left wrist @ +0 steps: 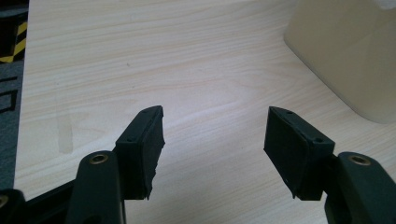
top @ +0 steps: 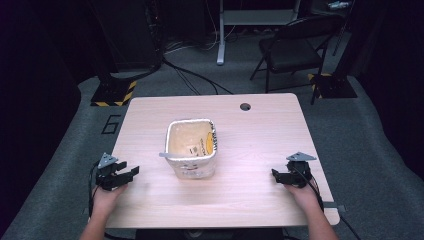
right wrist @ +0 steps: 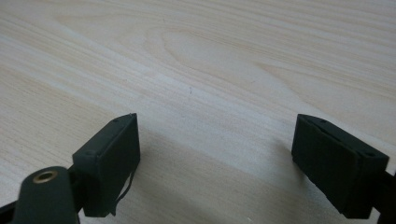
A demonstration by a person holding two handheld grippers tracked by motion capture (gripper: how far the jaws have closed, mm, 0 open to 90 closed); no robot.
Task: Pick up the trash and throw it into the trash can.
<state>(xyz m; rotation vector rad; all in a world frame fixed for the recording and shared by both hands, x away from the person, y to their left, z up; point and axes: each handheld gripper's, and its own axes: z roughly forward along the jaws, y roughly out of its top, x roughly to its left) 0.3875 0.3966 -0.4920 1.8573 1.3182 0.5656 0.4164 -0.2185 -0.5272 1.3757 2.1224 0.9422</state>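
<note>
High view, lower left of frame: left claw rests on the light wood table near its left edge, jaws spread apart with nothing between them. In the left gripper view the jaws stand wide over bare wood, and the pale wall of the tub fills the upper right corner, well apart from the pads. Centre of the high view: a squarish cream plastic tub, open-topped, stands upright mid-table with yellow label print on its right inner wall; it lies between the two claws, touching neither. Lower right: right claw sits near the table's right edge, jaws likewise parted and empty, pointing toward the tub.
</note>
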